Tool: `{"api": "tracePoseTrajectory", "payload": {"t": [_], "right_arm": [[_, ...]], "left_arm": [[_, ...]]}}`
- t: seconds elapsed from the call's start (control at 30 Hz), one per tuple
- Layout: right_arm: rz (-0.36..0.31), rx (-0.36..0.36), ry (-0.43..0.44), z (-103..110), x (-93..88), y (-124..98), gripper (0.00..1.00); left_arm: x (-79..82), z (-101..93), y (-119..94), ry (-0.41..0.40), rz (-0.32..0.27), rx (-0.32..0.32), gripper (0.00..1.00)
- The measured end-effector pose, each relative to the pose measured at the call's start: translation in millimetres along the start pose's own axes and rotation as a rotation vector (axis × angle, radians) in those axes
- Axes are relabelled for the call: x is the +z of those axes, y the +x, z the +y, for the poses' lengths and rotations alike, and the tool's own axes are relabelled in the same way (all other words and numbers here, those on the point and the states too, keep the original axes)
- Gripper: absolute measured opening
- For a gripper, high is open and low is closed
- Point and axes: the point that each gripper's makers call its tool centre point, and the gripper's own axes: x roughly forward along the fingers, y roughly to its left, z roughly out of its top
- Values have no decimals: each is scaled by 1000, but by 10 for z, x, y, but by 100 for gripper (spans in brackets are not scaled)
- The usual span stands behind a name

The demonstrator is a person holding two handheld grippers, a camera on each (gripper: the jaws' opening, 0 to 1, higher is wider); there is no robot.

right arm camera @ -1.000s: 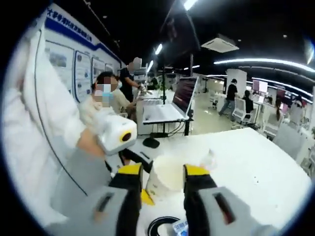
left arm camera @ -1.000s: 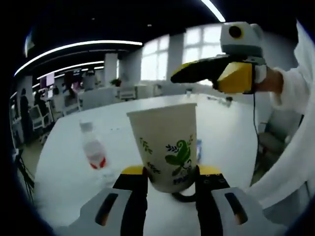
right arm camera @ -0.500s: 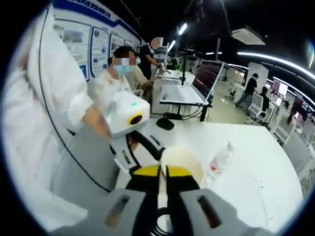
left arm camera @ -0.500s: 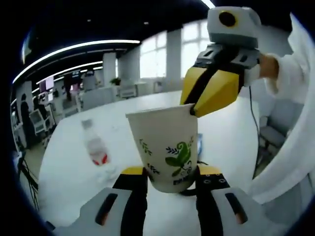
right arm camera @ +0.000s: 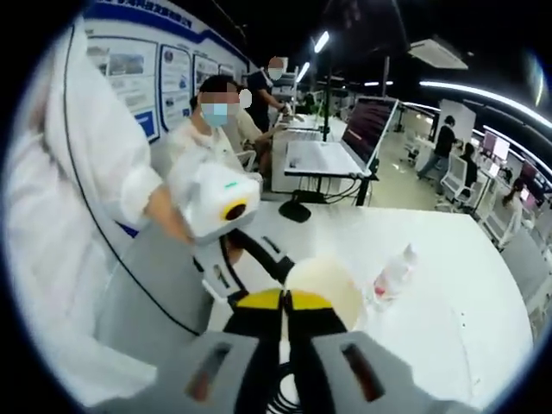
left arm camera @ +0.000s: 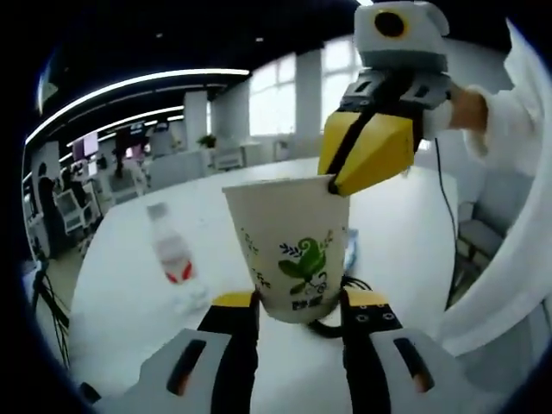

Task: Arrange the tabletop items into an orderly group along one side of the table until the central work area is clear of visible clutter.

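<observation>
Paper cup [left arm camera: 291,250] with green leaf print, held upright at centre of the left gripper view, pinched low on its sides between the yellow-tipped jaws of the left tool [left arm camera: 299,302], lifted above the white worktop [left arm camera: 129,293]. At 1 o'clock from the cup, right tool [left arm camera: 366,155] angled down from a sleeved hand [left arm camera: 466,108], yellow jaws clenched together on the cup's rim at its far right edge. At 9 o'clock, a small clear water bottle [left arm camera: 172,259] with a red label, standing on the worktop apart from the cup. Just behind the cup at 4 o'clock, a black looped cable [left arm camera: 332,323] lying on the worktop, partly hidden. Beyond, an open office with window light and strip lamps.

Right gripper view: cup [right arm camera: 332,289] seen from above, pale inside, its near rim nipped by the right tool [right arm camera: 285,304], jaws pressed shut with no gap visible. Left tool [right arm camera: 250,263] reaching in from 10 o'clock under the cup, its jaws mostly hidden, held by a hand [right arm camera: 168,220] in a white sleeve. Water bottle [right arm camera: 392,272] at 2 o'clock of the cup on the worktop [right arm camera: 448,319]. Black cable [right arm camera: 285,398] glimpsed beneath the jaws. Seated people and a laptop [right arm camera: 332,147] on desks behind.
</observation>
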Motion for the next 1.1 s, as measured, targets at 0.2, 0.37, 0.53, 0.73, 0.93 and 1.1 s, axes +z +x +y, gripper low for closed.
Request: {"api": "tracePoseTrajectory", "payload": {"t": [0.2, 0.37, 0.53, 0.73, 0.93, 1.1], "right_arm": [[15, -38, -14, -115, -52, -13, 0], [52, -68, -20, -255, -158, -22, 0], [73, -103, -34, -437, -234, 0, 0], [104, -151, -39, -648, -322, 79, 0], [111, -171, -26, -855, -427, 201, 0], [123, -184, -17, -1055, -556, 355, 0]], "left_arm": [[-94, 52, -113, -95, -29, 41, 58], [-206, 51, -306, -141, -41, 53, 67], [-378, 81, -533, -179, -42, 83, 72], [-529, 110, -685, -231, -44, 115, 91], [-597, 74, -764, -241, -39, 119, 88], [-582, 48, -781, -284, -57, 95, 85]]}}
